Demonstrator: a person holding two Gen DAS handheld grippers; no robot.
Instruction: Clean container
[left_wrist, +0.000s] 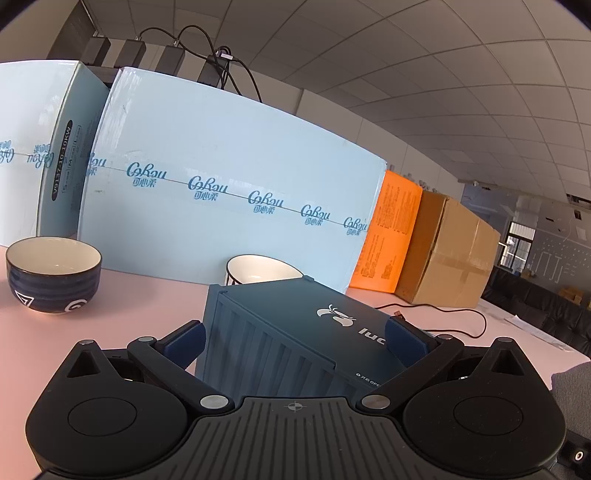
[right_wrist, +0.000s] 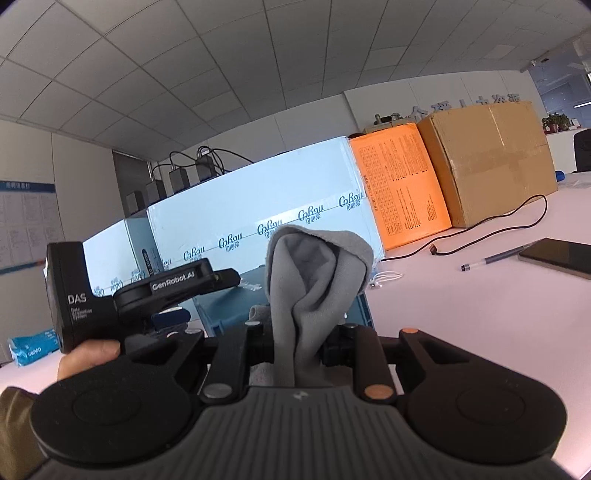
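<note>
A dark blue box shaped like a shipping container (left_wrist: 295, 332), with a white logo on its lid, sits tilted between the blue pads (left_wrist: 184, 343) of my left gripper (left_wrist: 295, 341), which is shut on its sides. In the right wrist view my right gripper (right_wrist: 301, 332) is shut on a grey cloth (right_wrist: 317, 266) that stands up bunched from between its fingers. Behind the cloth the blue container (right_wrist: 221, 299) shows, mostly hidden. The left gripper's body (right_wrist: 74, 295) is at the left, held by a person's hand (right_wrist: 88, 354). A corner of the grey cloth (left_wrist: 572, 384) appears at the left wrist view's right edge.
A dark blue bowl (left_wrist: 53, 275) and a white bowl (left_wrist: 258, 271) stand on the pink table (left_wrist: 129, 306). Behind them are light blue cartons (left_wrist: 236, 177), an orange box (left_wrist: 391, 236) and a brown carton (left_wrist: 450, 251). A cable (right_wrist: 480, 236), pen (right_wrist: 491, 258) and phone (right_wrist: 557, 256) lie to the right.
</note>
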